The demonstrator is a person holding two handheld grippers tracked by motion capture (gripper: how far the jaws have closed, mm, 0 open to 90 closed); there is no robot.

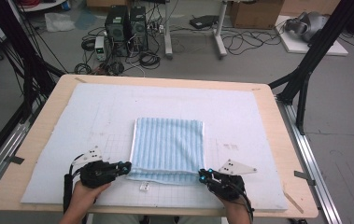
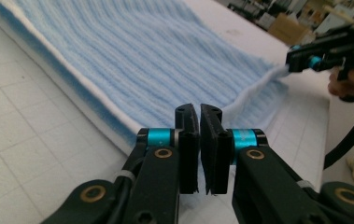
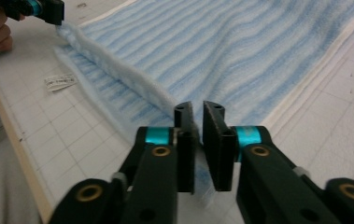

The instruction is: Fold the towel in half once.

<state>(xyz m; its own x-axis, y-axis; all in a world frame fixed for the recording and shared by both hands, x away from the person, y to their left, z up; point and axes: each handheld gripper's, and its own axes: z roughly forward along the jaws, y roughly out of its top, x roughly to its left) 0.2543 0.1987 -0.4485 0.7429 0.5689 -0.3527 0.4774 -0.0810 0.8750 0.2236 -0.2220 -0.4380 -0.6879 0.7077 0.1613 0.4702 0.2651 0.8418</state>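
A light blue striped towel point(image 1: 167, 144) lies folded on the white gridded mat point(image 1: 95, 107). Its near edge is a thick doubled fold. My left gripper point(image 1: 127, 166) is at the towel's near left corner. In the left gripper view its jaws point(image 2: 199, 112) stand almost together, pinching the towel point(image 2: 142, 60) at that corner. My right gripper point(image 1: 202, 175) is at the near right corner. In the right gripper view its jaws point(image 3: 198, 109) show a small gap, and the towel's fluffy edge point(image 3: 132, 79) lies loose between them.
A small white label point(image 1: 145, 187) lies on the mat just in front of the towel's near edge. The mat covers a wooden table point(image 1: 286, 140). Black frame posts stand at both sides. Computers and cables sit on the floor beyond the table.
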